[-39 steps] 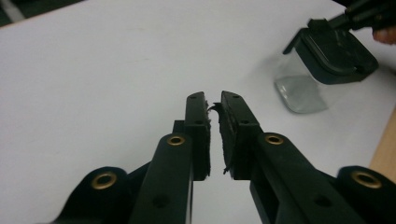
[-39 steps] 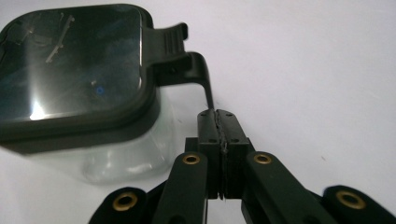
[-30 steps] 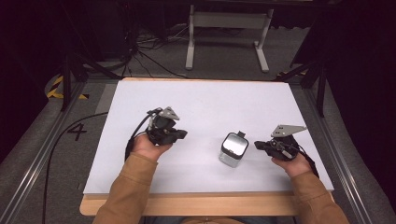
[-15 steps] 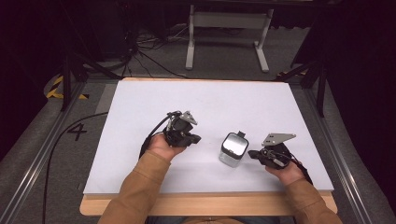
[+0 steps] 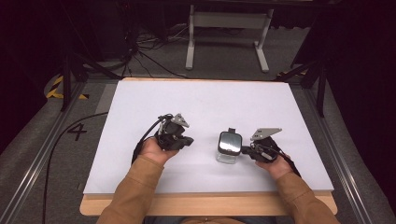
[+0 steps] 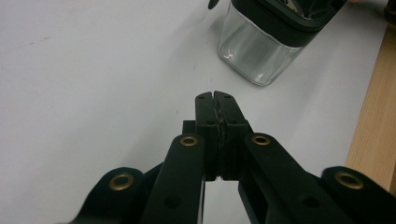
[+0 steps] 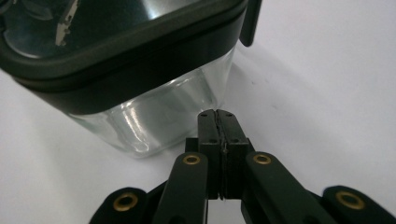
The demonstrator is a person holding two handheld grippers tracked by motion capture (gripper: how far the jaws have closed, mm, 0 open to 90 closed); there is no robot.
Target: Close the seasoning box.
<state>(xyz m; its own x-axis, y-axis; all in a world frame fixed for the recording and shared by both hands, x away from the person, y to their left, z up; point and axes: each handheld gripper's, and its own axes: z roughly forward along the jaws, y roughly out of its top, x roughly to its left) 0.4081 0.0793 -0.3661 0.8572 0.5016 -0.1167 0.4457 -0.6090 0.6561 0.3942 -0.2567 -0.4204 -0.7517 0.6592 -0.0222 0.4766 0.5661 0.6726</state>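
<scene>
A square clear glass jar with a black lid and a small black tab stands on the white table top, right of centre. My left gripper lies left of the jar, shut and empty, its jaws pointing at the jar from a short distance. At the jar's right side my right gripper is shut, its tips almost touching the glass wall just below the lid. The left gripper and the right gripper both show pads pressed together with nothing between them.
The white top rests on a wooden board whose front edge runs near the person. Black frame rails flank the table. A white metal stand and cables lie on the floor beyond the far edge.
My left gripper moved right, closer to the jar. My right gripper moved left and came up against the jar's right side. The jar has stayed put.
</scene>
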